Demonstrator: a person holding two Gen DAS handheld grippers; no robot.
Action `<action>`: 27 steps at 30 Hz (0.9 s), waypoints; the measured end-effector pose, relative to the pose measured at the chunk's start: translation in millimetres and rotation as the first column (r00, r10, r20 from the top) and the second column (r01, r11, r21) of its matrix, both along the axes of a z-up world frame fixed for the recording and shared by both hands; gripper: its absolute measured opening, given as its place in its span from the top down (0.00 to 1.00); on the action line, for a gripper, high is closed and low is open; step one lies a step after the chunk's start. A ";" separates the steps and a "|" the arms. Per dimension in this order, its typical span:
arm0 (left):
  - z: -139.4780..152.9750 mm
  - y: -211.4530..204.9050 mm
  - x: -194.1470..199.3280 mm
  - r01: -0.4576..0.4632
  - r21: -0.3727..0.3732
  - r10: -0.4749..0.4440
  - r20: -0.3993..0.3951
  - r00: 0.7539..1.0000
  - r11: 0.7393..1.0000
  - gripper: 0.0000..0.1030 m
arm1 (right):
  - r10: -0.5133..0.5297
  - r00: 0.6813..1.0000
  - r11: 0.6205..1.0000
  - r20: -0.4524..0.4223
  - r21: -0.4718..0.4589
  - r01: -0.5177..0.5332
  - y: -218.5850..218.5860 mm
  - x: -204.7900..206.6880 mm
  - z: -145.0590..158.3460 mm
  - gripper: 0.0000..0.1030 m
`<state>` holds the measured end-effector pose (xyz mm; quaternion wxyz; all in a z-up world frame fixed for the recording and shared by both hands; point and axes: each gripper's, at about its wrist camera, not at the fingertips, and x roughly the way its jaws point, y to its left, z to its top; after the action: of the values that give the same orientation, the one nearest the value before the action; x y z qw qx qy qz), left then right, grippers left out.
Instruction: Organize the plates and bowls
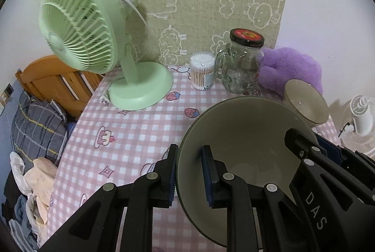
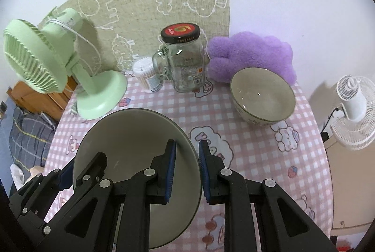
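A large grey-green bowl [image 1: 243, 135] [image 2: 133, 135] is held between both grippers above the pink checked table. My left gripper [image 1: 188, 172] is shut on its left rim, one finger inside and one outside. My right gripper [image 2: 187, 172] is shut on its right rim in the same way. A smaller bowl [image 2: 262, 97] with a dark rim stands upright on the table at the right, in front of the purple cushion; it also shows in the left wrist view [image 1: 307, 102].
A green fan [image 1: 93, 41] [image 2: 46, 60] stands at the back left. A cotton swab tub [image 1: 202, 71], a glass jar mug [image 2: 182, 60] and a purple cushion [image 2: 250, 55] line the wall. A white fan [image 2: 351, 102] stands off the table's right edge.
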<state>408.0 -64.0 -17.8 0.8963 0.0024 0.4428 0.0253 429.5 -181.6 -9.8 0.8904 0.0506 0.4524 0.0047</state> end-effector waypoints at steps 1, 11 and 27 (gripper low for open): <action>2.1 2.5 -4.5 0.006 -0.002 -0.006 0.004 1.000 1.000 0.83 | -0.003 1.000 1.000 0.004 -0.001 0.003 1.8 -5.1 3.3 0.77; 24.9 29.1 -53.5 0.062 -0.040 -0.061 0.030 0.998 0.997 0.82 | -0.047 0.998 0.998 0.031 -0.038 0.048 26.9 -65.8 32.9 0.77; 43.9 75.5 -140.1 0.117 -0.031 -0.115 0.042 0.992 0.993 0.82 | -0.065 0.997 0.996 0.049 -0.065 0.068 79.6 -158.0 54.9 0.77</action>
<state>267.9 11.4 26.0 0.9049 0.0128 0.4240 -0.0341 271.5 -102.0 45.2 0.9015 0.0360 0.4295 -0.0389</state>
